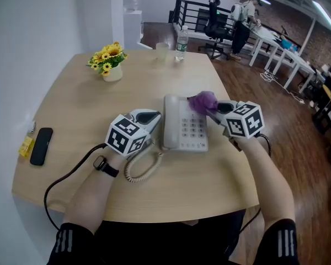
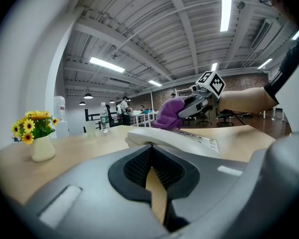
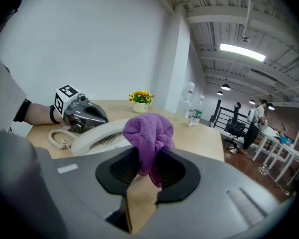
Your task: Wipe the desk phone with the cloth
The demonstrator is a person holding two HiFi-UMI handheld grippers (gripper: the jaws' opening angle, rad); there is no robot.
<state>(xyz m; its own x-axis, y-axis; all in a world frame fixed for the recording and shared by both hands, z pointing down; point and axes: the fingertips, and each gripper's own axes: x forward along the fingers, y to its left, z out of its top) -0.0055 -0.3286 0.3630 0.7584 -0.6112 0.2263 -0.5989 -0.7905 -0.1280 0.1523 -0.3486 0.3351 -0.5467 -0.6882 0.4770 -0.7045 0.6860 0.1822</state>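
The phone (image 1: 185,127) sits in the middle of the desk (image 1: 71,104), a little back from the near edge, with its handset on the cradle and its cord (image 1: 138,173) looping toward that edge. The cloth (image 1: 203,100) is bunched into a purple wad and rests on the phone's far right corner, just above the keypad. Wadding it probably gives a thick pad to rub with and keeps metal off the plastic.

The right gripper (image 1: 214,110) has its jaws closed tight on the wad, most of which bulges out past the tips. The right forearm comes in from the near right corner, and the tool points left across the phone, tipped down onto it.

The left gripper (image 1: 152,116) lies low at the phone's left side, beside the handset. Its jaws are closed together with nothing in them. It seems placed there to brace the phone against sliding toward the left edge during wiping. I cannot tell whether it touches the handset. The left forearm reaches straight in from the near edge with the wrist flat.
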